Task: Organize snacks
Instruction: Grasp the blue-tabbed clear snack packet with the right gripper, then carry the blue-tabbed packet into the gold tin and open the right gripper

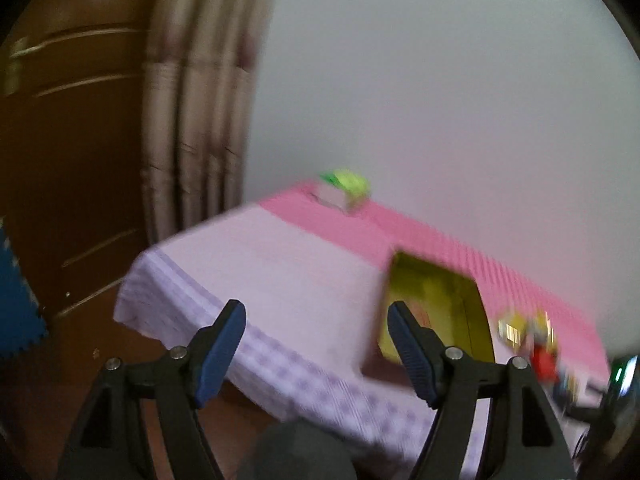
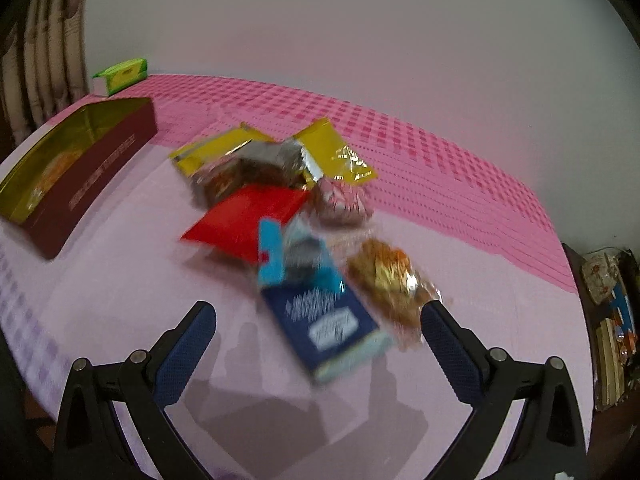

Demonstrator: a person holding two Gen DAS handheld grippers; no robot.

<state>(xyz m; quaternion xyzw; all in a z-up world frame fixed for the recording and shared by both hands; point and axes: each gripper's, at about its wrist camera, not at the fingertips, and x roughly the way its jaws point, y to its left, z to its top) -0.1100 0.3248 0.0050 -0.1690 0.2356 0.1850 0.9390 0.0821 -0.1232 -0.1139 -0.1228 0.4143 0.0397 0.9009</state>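
Note:
A pile of snacks lies on the pink tablecloth (image 2: 120,280): a dark blue box (image 2: 328,320), a red packet (image 2: 244,224), yellow packets (image 2: 340,152), and a clear bag of brown snacks (image 2: 388,280). An open maroon box with gold lining (image 2: 80,172) stands to the left; it also shows in the left wrist view (image 1: 436,300). My right gripper (image 2: 318,330) is open above the table, just in front of the blue box. My left gripper (image 1: 316,336) is open and empty, off the table's front left corner. Both views are blurred.
A green and white carton (image 2: 122,74) sits at the far left corner by the wall; it also shows in the left wrist view (image 1: 346,190). A brown door (image 1: 72,160) and curtain (image 1: 200,120) stand left. A cluttered shelf (image 2: 608,320) is at the right.

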